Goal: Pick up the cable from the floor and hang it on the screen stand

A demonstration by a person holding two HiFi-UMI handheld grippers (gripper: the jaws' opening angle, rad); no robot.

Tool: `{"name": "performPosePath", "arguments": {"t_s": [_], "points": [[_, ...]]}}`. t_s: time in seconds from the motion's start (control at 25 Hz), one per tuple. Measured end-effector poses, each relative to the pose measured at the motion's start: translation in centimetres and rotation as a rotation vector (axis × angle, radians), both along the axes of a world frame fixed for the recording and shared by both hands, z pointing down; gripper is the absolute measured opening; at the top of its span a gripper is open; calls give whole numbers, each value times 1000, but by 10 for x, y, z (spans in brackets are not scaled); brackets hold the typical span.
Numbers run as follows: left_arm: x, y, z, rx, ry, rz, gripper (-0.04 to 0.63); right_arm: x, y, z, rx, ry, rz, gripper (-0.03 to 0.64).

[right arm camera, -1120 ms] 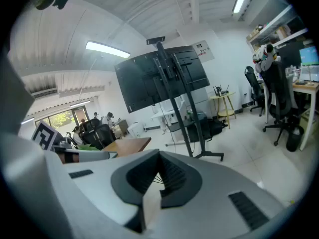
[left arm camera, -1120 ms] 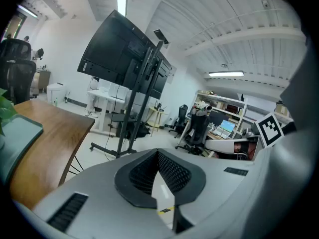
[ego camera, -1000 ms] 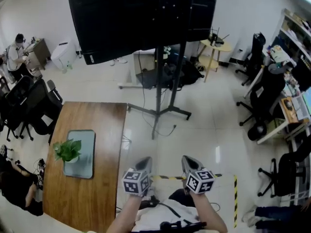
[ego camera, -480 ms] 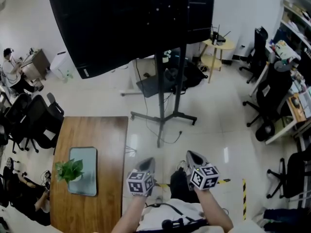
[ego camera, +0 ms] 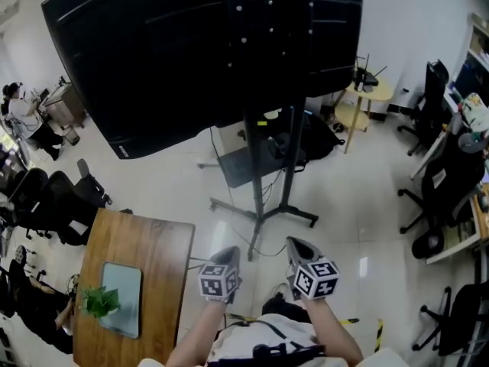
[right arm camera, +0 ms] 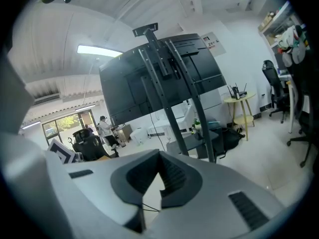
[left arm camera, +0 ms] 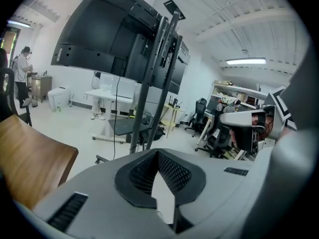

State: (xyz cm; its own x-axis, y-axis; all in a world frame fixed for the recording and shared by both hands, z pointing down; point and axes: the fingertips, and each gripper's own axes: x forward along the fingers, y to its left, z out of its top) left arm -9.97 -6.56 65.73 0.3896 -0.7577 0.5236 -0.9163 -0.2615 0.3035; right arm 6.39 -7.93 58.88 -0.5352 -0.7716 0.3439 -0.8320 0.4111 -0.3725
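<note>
The big black screen (ego camera: pixel 206 60) on its dark stand (ego camera: pixel 273 167) fills the top of the head view. A thin dark cable (ego camera: pixel 263 249) lies on the pale floor by the stand's front foot. My left gripper (ego camera: pixel 226 257) and right gripper (ego camera: pixel 296 249) are side by side just short of that foot, both shut and pointing at the stand. The left gripper view shows the left gripper (left arm camera: pixel 158 156) with nothing between its pads and the stand's posts (left arm camera: pixel 149 83) ahead. In the right gripper view a thin dark strand crosses the base of the right gripper (right arm camera: pixel 159 156); I cannot tell what it is.
A wooden table (ego camera: pixel 145 258) with a plant (ego camera: pixel 99 300) on a tray stands at the lower left. Office chairs (ego camera: pixel 69 205) sit at the left and more chairs (ego camera: pixel 451 182) at the right. A yellow side table (ego camera: pixel 367 98) is behind the stand. Striped tape (ego camera: pixel 359 323) marks the floor.
Both grippers and the head view have moved forward to the screen stand, which now looms larger. The table has slid down and to the left. The jaws stayed shut.
</note>
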Motion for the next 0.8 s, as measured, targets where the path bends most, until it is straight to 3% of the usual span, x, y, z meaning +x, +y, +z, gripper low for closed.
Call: {"name": "performPosePath", "arguments": {"t_s": [0.2,0.36,0.48,0.68,0.8], "points": [[1,-55,22,-47,-24,-61,0,2,-51,9,-8,-9,-76,11],[-18,-95,53,-97,-110,-124,0,0,-82,23,-33,-26,-96,12],[-35,-130,72,-118,-178,-140,64,-7,-95,36,-66,-27,-111,14],[-61,-195,106,-124,-233,-146,64,-17,-126,53,-94,-14,-85,15],[-76,-223,130,-156,-215,-154,92,-27,-144,57,-109,-10,-57,15]]}}
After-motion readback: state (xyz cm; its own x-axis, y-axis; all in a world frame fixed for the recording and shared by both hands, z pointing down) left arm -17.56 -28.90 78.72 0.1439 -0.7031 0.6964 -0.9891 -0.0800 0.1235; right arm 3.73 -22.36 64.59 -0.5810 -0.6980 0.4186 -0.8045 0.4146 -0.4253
